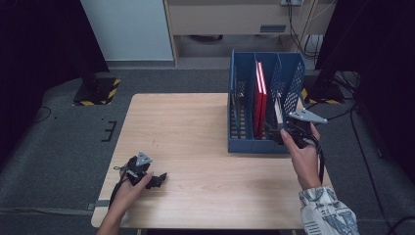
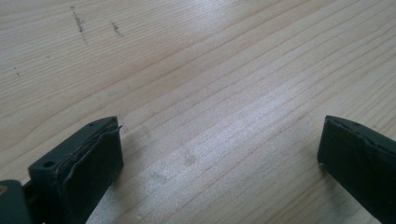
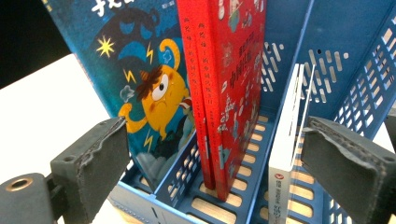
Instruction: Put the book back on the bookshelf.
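The white book (image 3: 285,154) stands upright in the rightmost slot of the blue file rack (image 1: 288,81), its spine turned toward the person and its far side close to the perforated right wall; from above it shows as a thin pale edge just ahead of the right hand. It looks like a slim paperback, so I judge it light and a little bendy across the covers but stiff along the spine, with a smooth, probably glossy cover that could slide out of a weak pinch. The sensible place to hold it would be across the spine edge near the open front of the rack, where both covers are free, low enough that it does not flop. The right gripper (image 3: 215,161) hangs at that open front with its jaws spread wide and clamped on nothing; one pad sits just outside the white book, the other is over by the rack's left slot (so it spans far more than one book for now). One slot to the left of the white book stand the two red books (image 3: 224,88), upright and pressed together, and left of those, a blue picture book (image 3: 135,79) with a yellow one-eyed figure on its cover leans in the first slot. The rack sits at the far right of the wooden table (image 1: 195,127). Well away from the rack, at the near left of the table, the left gripper (image 2: 219,154) rests low over bare wood, jaws also wide apart and empty.
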`<state>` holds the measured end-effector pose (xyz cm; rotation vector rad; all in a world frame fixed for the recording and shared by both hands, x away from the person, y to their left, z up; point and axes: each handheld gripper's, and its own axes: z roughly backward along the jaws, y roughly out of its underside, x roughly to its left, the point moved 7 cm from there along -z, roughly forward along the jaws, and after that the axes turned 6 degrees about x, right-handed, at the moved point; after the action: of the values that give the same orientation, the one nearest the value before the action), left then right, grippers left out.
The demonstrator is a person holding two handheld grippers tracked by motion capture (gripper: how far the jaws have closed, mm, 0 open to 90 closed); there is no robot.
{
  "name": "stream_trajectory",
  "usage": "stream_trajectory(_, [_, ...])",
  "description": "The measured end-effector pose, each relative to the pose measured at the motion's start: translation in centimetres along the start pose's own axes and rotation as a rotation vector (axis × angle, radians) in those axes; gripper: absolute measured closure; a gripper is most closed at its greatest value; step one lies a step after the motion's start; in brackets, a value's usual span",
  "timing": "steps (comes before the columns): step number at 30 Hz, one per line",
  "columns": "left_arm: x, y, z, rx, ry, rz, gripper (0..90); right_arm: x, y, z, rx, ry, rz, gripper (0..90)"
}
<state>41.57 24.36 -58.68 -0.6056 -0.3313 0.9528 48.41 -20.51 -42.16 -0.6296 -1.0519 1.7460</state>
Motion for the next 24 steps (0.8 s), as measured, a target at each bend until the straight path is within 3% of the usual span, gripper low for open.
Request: stream_trajectory(24, [-0.1,-0.1,0.0,-0.002,0.001,0.002,0.0,3.6,1.5,0.3,0.012,-0.072,0.044,7.8])
